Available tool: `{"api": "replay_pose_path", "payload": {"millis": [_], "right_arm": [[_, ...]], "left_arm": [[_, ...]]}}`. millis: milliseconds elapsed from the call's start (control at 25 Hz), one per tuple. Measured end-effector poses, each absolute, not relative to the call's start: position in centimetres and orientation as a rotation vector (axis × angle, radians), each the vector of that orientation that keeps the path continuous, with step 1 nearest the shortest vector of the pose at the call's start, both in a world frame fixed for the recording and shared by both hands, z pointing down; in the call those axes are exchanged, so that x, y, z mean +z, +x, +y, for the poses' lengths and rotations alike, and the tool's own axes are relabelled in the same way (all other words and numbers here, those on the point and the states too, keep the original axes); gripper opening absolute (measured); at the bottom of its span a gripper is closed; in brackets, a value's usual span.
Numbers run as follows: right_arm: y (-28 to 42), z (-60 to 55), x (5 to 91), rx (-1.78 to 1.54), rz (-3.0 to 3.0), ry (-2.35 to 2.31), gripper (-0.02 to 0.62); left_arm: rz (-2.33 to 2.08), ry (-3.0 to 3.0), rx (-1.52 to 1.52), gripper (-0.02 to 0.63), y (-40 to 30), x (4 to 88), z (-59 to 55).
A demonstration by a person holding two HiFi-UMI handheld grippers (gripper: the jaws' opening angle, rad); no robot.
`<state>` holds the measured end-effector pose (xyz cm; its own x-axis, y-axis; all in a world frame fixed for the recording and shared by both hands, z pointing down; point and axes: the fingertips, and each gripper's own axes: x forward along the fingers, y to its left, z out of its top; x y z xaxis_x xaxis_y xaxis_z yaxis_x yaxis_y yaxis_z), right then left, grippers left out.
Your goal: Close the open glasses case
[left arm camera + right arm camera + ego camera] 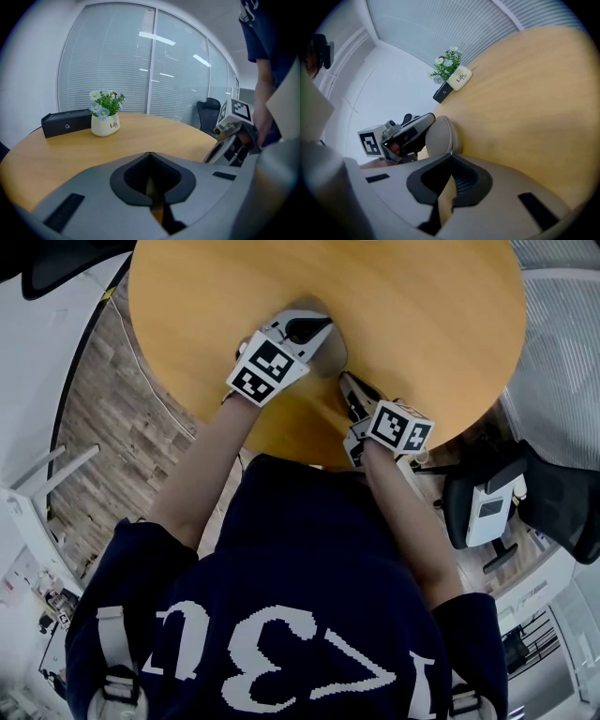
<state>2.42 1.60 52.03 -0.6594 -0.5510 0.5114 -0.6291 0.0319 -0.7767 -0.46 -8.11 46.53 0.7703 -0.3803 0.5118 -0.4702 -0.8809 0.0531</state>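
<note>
Glasses case (442, 135), grey and rounded, lies on the round wooden table (422, 315) near the edge closest to the person. In the right gripper view its two halves meet along a thin seam, so the lid looks down. The person's navy shirt (300, 568) fills the lower half of the head view. The left gripper (309, 330) reaches over the case with its tip at the case's upper side, and its jaws are pressed together with nothing between them. The right gripper (349, 385) sits just beside the case, jaws likewise pressed together and empty. Far across the table stand a black box (65, 123) and, touching it, a small white flower pot (105, 125).
</note>
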Motion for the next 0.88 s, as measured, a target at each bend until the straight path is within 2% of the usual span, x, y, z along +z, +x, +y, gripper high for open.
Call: {"api": "replay_pose_path", "payload": {"millis": [600,880], "right_arm": [[2.6,-6.4,52.5,1.022,-2.260,0.655,0.021],[2.4,-4.0,51.3,0.943,-2.312,0.568,0.021]], "left_arm": [[-0.698,2.773,0.737,0.014,-0.4,46.7,-8.2],[-0.651,2.695,0.716,0.014,-0.1,46.2,-6.6]]}}
